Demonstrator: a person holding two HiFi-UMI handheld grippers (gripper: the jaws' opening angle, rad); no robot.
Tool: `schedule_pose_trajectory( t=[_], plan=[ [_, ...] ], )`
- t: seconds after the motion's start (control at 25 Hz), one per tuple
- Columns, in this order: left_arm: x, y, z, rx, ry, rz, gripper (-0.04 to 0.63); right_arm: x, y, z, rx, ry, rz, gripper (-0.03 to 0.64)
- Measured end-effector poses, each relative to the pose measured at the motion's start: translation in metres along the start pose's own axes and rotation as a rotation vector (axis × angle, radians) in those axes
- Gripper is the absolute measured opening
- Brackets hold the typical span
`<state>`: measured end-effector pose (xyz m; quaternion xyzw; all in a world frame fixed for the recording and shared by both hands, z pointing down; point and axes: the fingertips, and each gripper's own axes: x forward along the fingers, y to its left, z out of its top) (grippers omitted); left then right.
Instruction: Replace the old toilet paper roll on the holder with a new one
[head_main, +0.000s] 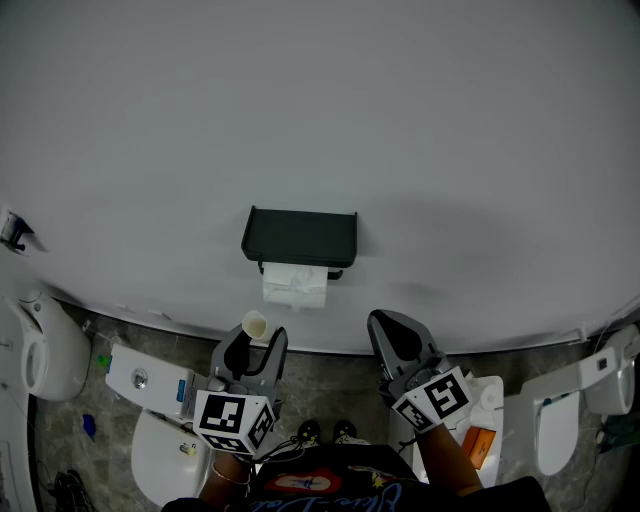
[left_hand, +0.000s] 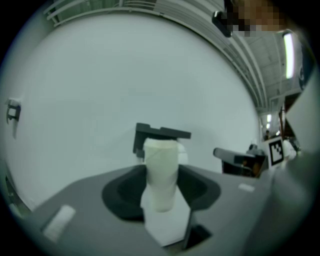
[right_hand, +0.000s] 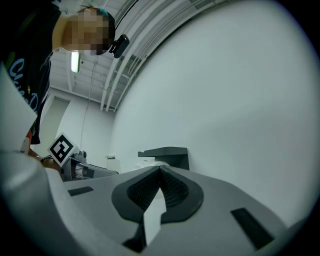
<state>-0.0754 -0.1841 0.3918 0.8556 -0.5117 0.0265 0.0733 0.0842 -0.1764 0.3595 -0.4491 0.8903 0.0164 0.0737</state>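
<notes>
Jaws of the left hand-held gripper (head_main: 256, 340) clamp a pale, bare cardboard tube (left_hand: 161, 170), upright with its open end up, near the white roll (head_main: 295, 286) under the dark wall holder (head_main: 299, 238). Right hand-held gripper (head_main: 386, 322) is closed, empty.

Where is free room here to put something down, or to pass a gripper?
The flat top of the black wall holder looks bare. The grey wall left and right of it is open for passing. Crowded: under its white paper roll, where the left gripper holds a cardboard tube beside the right gripper.
</notes>
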Motion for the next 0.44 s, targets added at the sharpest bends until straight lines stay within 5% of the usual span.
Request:
schedule_pose_trajectory(
  t=[0.44],
  plan=[
    [0.0010,-0.0009,0.0002,0.007,-0.002,0.000,0.192,0.0002,0.0048,0.0022,-0.017,-0.004,0.016,0.015]
  ],
)
